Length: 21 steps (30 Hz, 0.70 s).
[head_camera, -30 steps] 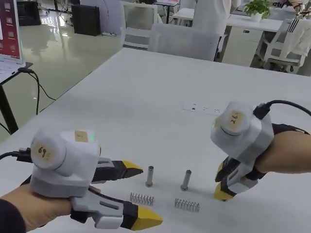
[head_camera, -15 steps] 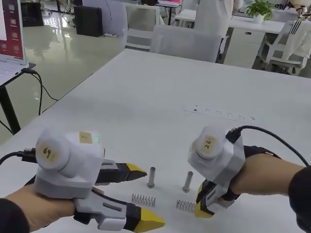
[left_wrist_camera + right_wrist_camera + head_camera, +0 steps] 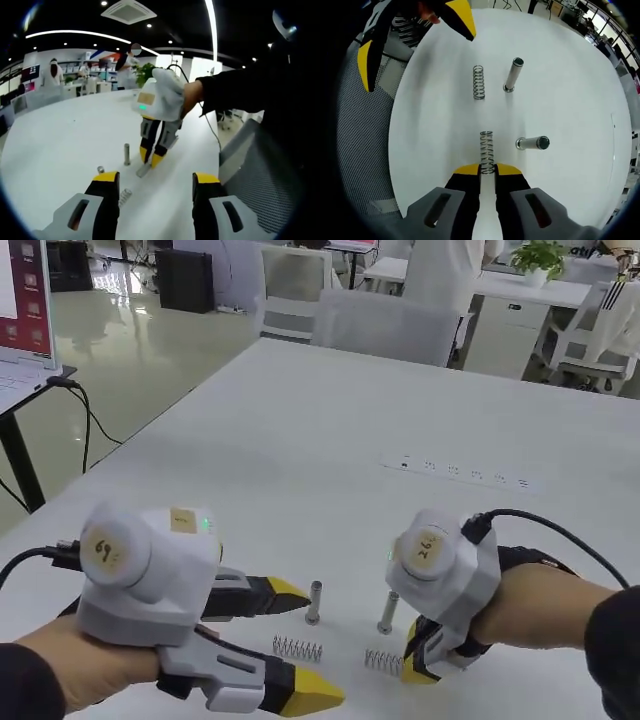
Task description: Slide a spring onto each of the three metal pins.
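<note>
Two metal pins stand upright on the white table, the left pin (image 3: 314,602) (image 3: 513,75) and the right pin (image 3: 387,612) (image 3: 532,143). In front of the left pin a loose spring (image 3: 297,647) (image 3: 478,81) lies flat. My right gripper (image 3: 420,667) (image 3: 487,169) is low at the table, shut on the near end of the second spring (image 3: 380,661) (image 3: 486,147), which lies in front of the right pin. My left gripper (image 3: 303,640) (image 3: 156,180) hovers wide open just left of the loose spring, holding nothing. In the left gripper view the right gripper (image 3: 151,159) is straight ahead.
The white table (image 3: 330,430) stretches far ahead, with a flush socket strip (image 3: 460,473) beyond the pins. Chairs (image 3: 385,325) stand at its far edge. A laptop (image 3: 20,300) and a hanging cable (image 3: 90,420) are off the table's left side.
My right gripper has moved left and down to the right-hand spring and shut on its end. The left gripper has stayed open beside the other spring.
</note>
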Each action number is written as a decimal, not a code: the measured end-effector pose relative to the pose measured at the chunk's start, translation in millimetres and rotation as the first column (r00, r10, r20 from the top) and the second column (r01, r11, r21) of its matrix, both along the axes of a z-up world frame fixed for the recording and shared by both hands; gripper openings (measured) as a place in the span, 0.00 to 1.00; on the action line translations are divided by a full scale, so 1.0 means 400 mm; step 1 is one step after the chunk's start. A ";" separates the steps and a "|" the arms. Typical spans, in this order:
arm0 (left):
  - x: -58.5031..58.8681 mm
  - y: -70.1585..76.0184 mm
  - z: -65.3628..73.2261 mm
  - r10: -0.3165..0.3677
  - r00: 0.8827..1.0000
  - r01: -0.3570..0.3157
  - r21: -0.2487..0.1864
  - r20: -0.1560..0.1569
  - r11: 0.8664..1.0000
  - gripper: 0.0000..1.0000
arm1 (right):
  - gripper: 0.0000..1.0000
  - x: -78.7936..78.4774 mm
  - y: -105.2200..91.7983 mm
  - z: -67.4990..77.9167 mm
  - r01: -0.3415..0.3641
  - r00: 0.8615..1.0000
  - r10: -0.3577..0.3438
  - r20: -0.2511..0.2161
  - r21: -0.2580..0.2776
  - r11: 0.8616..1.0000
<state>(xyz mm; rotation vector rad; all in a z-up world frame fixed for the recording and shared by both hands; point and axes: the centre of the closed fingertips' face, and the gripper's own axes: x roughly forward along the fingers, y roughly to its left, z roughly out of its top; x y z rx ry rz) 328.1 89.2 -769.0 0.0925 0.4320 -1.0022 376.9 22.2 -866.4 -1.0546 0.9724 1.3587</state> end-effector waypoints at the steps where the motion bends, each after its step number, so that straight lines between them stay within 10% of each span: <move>1: -0.001 -0.001 0.000 -0.002 1.000 0.002 0.000 0.001 1.000 0.53 | 0.08 -0.003 0.001 0.008 0.000 1.000 0.000 -0.004 0.004 1.000; 21: -0.009 -0.023 0.009 -0.047 0.998 0.047 0.001 0.039 0.999 0.38 | 0.08 -0.110 0.064 0.186 -0.106 0.993 0.110 -0.052 0.071 0.992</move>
